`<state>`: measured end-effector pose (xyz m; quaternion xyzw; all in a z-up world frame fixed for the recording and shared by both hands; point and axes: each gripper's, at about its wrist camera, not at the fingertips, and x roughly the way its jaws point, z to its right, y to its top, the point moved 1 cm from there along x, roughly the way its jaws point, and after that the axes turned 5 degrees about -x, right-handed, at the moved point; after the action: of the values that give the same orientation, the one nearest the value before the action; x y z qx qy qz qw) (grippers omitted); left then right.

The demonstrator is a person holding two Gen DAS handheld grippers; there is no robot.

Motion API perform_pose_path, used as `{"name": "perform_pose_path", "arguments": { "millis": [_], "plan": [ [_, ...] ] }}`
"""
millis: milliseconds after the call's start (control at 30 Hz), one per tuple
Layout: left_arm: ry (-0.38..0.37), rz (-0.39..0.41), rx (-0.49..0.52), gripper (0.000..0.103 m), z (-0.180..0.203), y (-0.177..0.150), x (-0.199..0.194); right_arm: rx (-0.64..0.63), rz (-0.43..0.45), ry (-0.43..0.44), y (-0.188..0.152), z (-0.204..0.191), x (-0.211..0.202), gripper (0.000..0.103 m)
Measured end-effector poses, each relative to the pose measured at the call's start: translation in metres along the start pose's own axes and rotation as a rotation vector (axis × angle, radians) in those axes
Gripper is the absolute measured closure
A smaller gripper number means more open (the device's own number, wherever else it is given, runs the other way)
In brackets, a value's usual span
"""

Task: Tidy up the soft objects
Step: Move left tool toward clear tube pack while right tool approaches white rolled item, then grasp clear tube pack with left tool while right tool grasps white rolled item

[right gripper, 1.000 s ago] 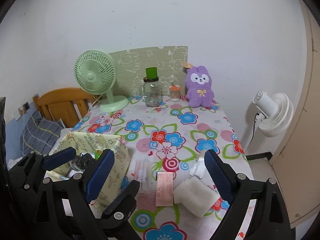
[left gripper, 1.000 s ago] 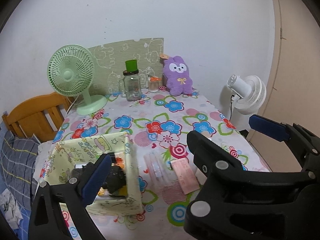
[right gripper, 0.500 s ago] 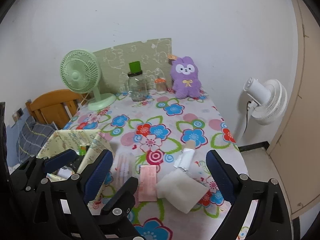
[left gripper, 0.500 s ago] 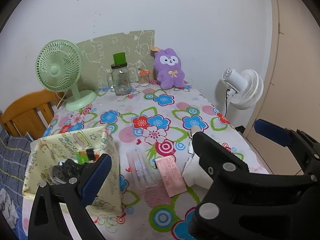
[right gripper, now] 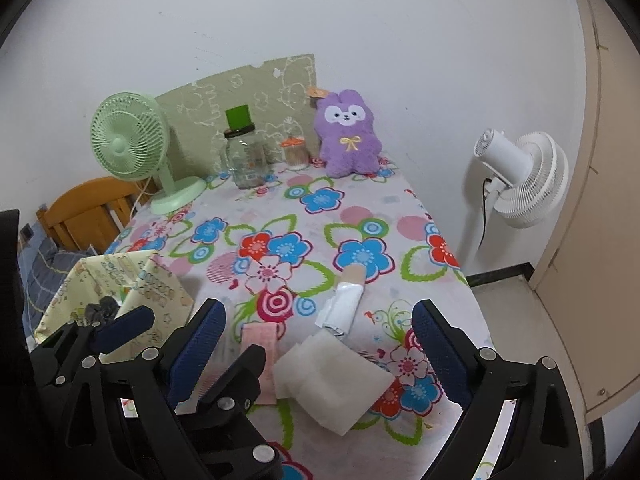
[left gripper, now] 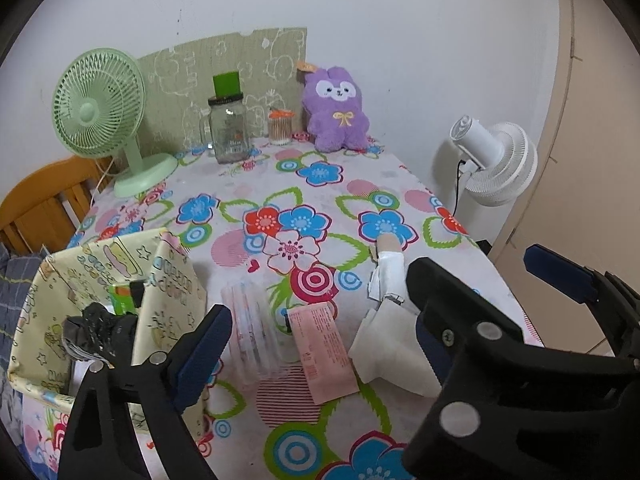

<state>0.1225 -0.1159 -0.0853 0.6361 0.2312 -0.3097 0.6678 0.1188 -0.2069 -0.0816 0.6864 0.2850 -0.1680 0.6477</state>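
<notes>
A purple plush bunny (left gripper: 335, 114) (right gripper: 349, 136) sits at the table's far edge by the wall. A white folded cloth pad (right gripper: 332, 376) (left gripper: 390, 350), a pink packet (left gripper: 322, 354) (right gripper: 260, 354), a clear plastic packet (left gripper: 250, 330) and a white tube (right gripper: 344, 304) (left gripper: 386, 276) lie near the front. A yellow fabric box (left gripper: 100, 312) (right gripper: 120, 284) at the left holds a black object (left gripper: 98, 334). My left gripper (left gripper: 320, 352) is open above the packets. My right gripper (right gripper: 320, 356) is open above the white pad. Both are empty.
A green desk fan (left gripper: 100, 120), a glass jar with green lid (left gripper: 228, 128) and a small cotton-swab jar (left gripper: 280, 126) stand at the back. A white floor fan (left gripper: 496, 160) stands right of the flowered table (left gripper: 280, 216). A wooden chair (left gripper: 40, 204) is at left.
Both grippers have drifted right and back, so the white pad and tube have come into the left wrist view. Nothing was gripped.
</notes>
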Motion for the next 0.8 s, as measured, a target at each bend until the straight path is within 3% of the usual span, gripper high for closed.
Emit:
{"name": "perform_pose_path", "arguments": {
  "millis": [567, 800],
  "plan": [
    [0.100, -0.130, -0.064, 0.032, -0.016, 0.002, 0.059, 0.030, -0.086, -0.006, -0.005, 0.013, 0.054, 0.007],
    [0.143, -0.155, -0.084, 0.033, -0.025, 0.002, 0.072, 0.031, -0.112, 0.005, -0.007, 0.010, 0.071, 0.007]
  ]
}}
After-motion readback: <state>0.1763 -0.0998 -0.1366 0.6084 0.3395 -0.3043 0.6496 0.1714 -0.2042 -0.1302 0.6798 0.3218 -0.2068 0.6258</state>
